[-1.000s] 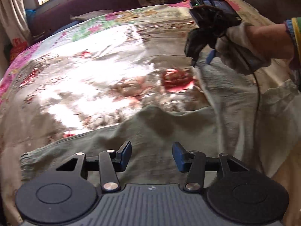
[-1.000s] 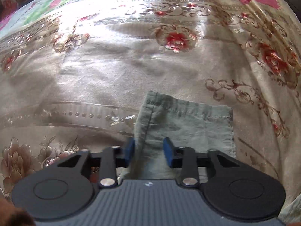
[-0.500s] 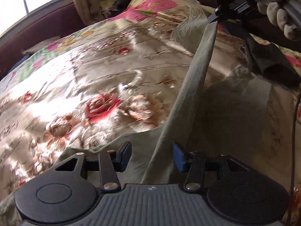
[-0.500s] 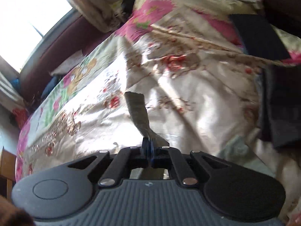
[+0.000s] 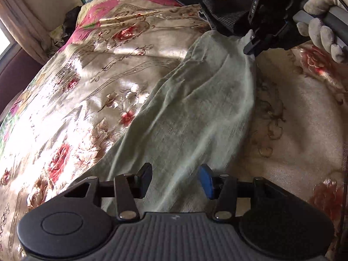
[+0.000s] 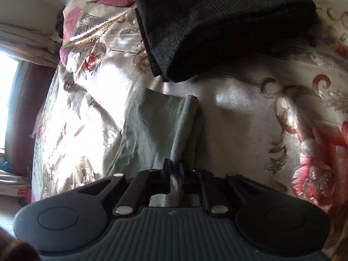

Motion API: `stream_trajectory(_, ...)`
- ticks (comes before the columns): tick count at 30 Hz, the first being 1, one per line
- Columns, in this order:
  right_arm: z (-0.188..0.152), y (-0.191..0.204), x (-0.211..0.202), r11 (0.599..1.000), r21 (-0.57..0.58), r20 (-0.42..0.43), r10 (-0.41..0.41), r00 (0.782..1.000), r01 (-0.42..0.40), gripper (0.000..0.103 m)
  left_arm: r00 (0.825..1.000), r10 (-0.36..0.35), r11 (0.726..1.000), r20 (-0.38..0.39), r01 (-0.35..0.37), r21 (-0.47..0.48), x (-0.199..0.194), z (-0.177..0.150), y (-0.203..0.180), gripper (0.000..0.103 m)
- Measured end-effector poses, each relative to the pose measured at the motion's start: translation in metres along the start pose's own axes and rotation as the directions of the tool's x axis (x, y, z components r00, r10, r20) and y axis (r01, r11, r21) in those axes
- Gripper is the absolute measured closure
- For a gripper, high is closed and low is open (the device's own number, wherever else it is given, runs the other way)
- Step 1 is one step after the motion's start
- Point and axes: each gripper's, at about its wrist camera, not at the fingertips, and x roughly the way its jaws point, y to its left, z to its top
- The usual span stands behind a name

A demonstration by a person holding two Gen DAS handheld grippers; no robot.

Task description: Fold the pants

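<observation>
Pale green pants lie in a long strip across the floral bedspread. My left gripper hovers open over their near end, with the cloth passing under and between its fingers, not pinched. My right gripper, held by a gloved hand, is at the far end. In the right wrist view the hemmed leg end lies flat on the bed. The right gripper has its jaws opening, with a fold of the cloth still in the narrow gap.
A folded black garment lies on the bed just beyond the leg end, also seen as a dark stack in the left wrist view. A curtain and a bright window stand at the left. A cable runs down the right edge.
The right gripper shut on the leg end, carried it up and across the bed, and has set it down by the black garment. Its jaws now show a small gap. Both views have rolled.
</observation>
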Motion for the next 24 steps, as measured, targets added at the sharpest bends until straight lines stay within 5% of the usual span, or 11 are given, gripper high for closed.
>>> stream_trajectory(2,0.004,0.006,0.006,1.000,-0.021,-0.001,-0.006,1.000,0.006,0.073,1.000,0.008,1.000,0.006,-0.008,0.028,0.000,0.001,-0.002,0.041)
stream_trajectory(3,0.005,0.013,0.007,0.999,-0.039,0.011,-0.020,1.000,0.020,0.075,1.000,0.015,0.999,0.010,-0.015,0.035,0.000,0.002,-0.001,0.041)
stream_trajectory(5,0.006,0.031,0.001,0.996,-0.091,0.036,0.016,0.999,-0.013,0.099,0.999,0.031,0.999,0.015,-0.032,0.036,0.000,0.005,0.004,0.041)
stream_trajectory(11,0.009,0.067,-0.037,0.956,-0.222,0.150,0.228,0.962,-0.192,0.100,0.997,0.070,0.997,0.030,-0.070,-0.012,-0.005,0.006,0.025,0.041)
stream_trajectory(15,0.006,0.035,-0.003,0.978,-0.206,0.057,0.040,0.998,-0.027,0.096,0.998,0.062,0.998,0.013,-0.061,-0.029,-0.001,0.001,0.028,0.041)
stream_trajectory(17,0.001,0.019,0.005,0.979,-0.194,0.049,-0.055,0.997,0.063,0.095,0.999,0.051,0.998,0.001,-0.051,-0.027,0.001,-0.003,0.025,0.040)
stream_trajectory(21,-0.005,-0.004,-0.006,0.993,-0.100,0.065,-0.057,0.996,0.063,0.095,0.999,0.029,1.000,-0.017,-0.029,-0.008,0.005,-0.009,0.017,0.040)
stream_trajectory(24,-0.007,-0.017,-0.009,0.998,-0.037,0.061,-0.048,0.997,0.051,0.076,0.999,0.014,1.000,-0.031,-0.014,-0.002,0.007,-0.013,0.012,0.040)
